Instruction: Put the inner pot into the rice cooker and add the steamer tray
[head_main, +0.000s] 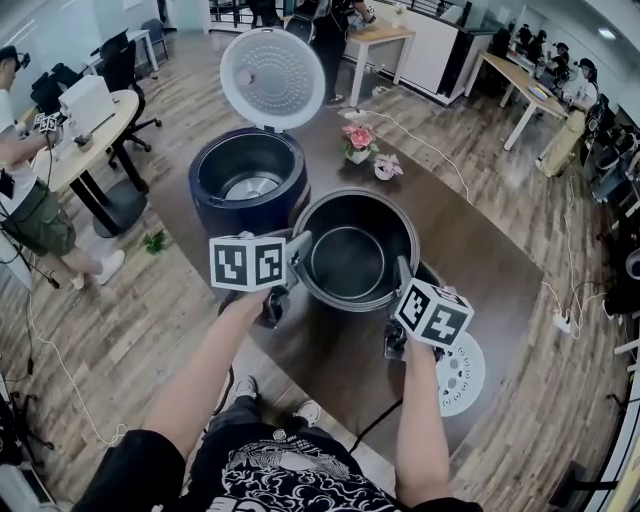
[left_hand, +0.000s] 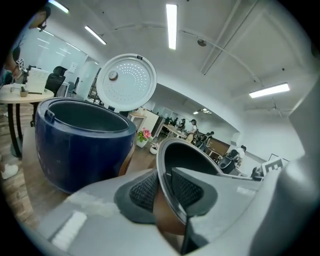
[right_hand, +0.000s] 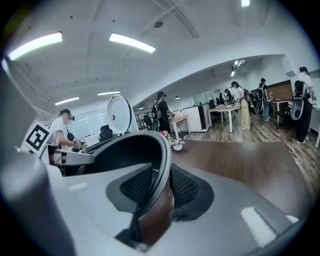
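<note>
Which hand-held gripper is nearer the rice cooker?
Left. The left hand-held gripper clamps the inner pot beside the rice cooker; the right hand-held gripper clamps its opposite rim.

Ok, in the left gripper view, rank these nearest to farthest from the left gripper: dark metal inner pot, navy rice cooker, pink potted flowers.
1. Dark metal inner pot: rim clamped in the left gripper.
2. Navy rice cooker: left, close by.
3. Pink potted flowers: behind, past the cooker.
</note>
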